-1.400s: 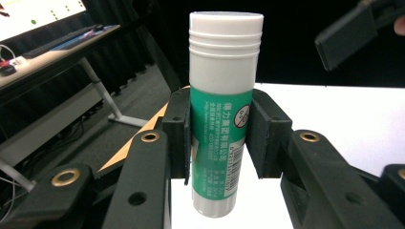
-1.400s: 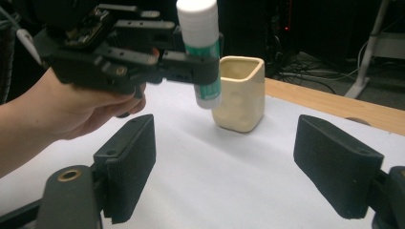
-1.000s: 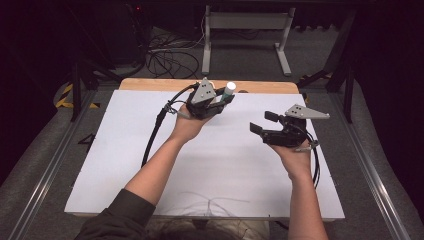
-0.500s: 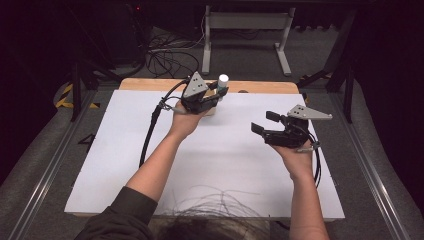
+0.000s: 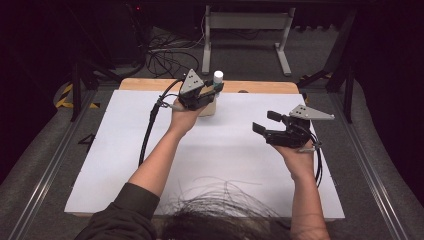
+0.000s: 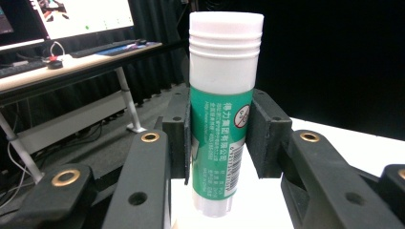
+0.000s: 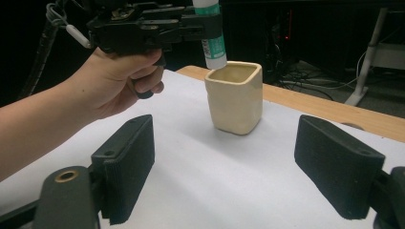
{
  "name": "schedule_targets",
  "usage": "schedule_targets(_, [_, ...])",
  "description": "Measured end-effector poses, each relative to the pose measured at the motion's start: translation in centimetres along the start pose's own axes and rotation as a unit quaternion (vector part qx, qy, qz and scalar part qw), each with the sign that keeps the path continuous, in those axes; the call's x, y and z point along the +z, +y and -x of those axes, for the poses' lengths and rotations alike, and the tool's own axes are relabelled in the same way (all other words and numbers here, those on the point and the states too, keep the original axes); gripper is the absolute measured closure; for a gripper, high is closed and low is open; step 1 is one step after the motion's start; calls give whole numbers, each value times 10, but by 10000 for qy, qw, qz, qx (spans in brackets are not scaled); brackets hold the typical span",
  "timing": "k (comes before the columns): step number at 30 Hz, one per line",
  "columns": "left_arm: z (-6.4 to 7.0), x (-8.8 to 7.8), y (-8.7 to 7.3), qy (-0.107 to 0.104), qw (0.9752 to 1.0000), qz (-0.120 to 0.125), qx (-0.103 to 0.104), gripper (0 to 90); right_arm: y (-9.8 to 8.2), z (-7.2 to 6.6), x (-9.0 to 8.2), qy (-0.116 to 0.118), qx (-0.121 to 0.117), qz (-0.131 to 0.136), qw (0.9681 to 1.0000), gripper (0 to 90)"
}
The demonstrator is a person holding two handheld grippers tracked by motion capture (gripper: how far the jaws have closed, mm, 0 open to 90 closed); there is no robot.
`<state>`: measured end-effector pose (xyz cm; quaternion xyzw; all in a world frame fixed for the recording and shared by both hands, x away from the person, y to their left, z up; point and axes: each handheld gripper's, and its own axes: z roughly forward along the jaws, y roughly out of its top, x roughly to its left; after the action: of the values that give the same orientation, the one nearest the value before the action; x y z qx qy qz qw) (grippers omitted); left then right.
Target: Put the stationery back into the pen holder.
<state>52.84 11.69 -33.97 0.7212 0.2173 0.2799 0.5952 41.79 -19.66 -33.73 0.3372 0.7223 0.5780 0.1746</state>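
One step remains: my left gripper (image 7: 210, 24), fingers clamped on the upright green-and-white glue stick (image 6: 222, 109), holds it over the cream ceramic cup (image 7: 235, 98), upper centre; right gripper (image 5: 267, 127) idles wide open, empty.

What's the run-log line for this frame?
left gripper: shut on glue stick | glue stick: upright, above cup | right gripper: open, empty

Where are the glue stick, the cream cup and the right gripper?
glue stick (image 6: 220, 143): left gripper view, on its green label.
cream cup (image 7: 236, 102): right gripper view, on its front wall.
right gripper (image 5: 266, 123): high view, midway between its open fingertips.
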Motion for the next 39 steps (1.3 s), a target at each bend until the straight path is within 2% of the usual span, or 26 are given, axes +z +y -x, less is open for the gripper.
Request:
schedule_targets(10, [-10, 4, -6, 188, 9998, 37, -59, 652, -1, 2, 0, 23, -24, 37, 10000, 216])
schedule_targets(19, [-20, 7, -15, 305, 9993, -25, -195, 652, -3, 4, 1, 42, -62, 82, 9999, 200])
schedule_targets(23, [-24, 8, -18, 379, 9991, -33, -184, 652, -4, 4, 1, 40, -83, 115, 9999, 191])
schedule_targets(36, [-36, 13, -28, 635, 9974, -34, -335, 652, -6, 6, 2, 60, -123, 156, 9998, 193])
schedule_targets(39, [-39, 15, -31, 677, 9968, -27, -425, 652, -6, 7, 3, 67, -123, 155, 9998, 194])
